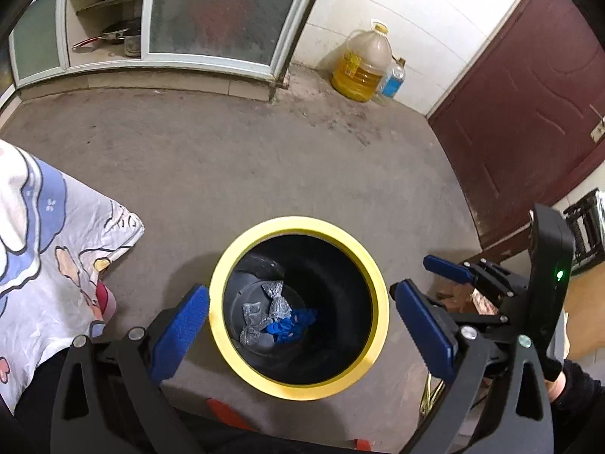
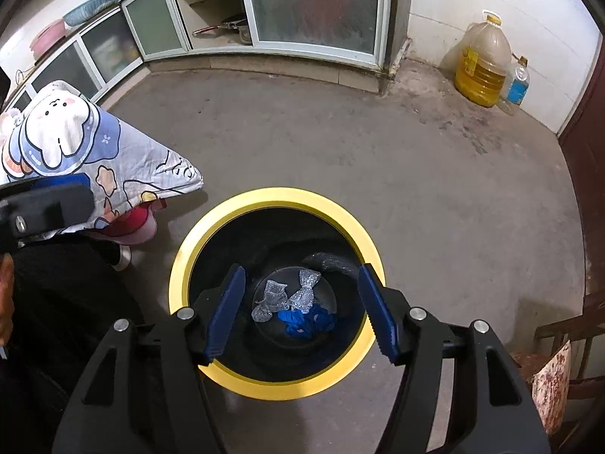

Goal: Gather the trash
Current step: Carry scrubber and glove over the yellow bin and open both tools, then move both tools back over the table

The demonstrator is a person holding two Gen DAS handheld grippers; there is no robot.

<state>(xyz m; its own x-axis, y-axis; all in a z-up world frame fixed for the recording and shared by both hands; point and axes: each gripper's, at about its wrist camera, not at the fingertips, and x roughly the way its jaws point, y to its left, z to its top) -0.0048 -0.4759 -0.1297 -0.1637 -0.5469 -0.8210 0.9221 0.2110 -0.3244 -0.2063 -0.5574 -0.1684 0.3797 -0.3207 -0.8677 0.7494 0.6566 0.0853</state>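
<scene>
- We note the trash bin [image 2: 278, 387], black inside with a broad yellow rim, standing upright on the floor [image 2: 378, 159] at lower centre of both views. Its long axis runs vertical and its mouth opens straight up toward us. We judge it stiff and light, best taken by the rim.
- At its bottom lie three scraps, touching one another: two crumpled silvery wrappers [image 2: 287, 297] and a blue crumpled scrap [image 2: 304, 321] just right of them.
- We judge all three feather-light, soft and crushable, not fragile; the silvery film looks slippery. A pinch across a bunched fold would hold best.
- Crumpled as they are, the scraps show no clear long axis or heading.
- The left tongs [image 1: 302, 325] stand at full spread above the bin mouth, straddling it, with nothing between the pads.
- The right tongs [image 2: 302, 312] stand partly open over the bin mouth, empty as well.
- In the left view, the right tongs sit at the right edge, beside the bin.
</scene>
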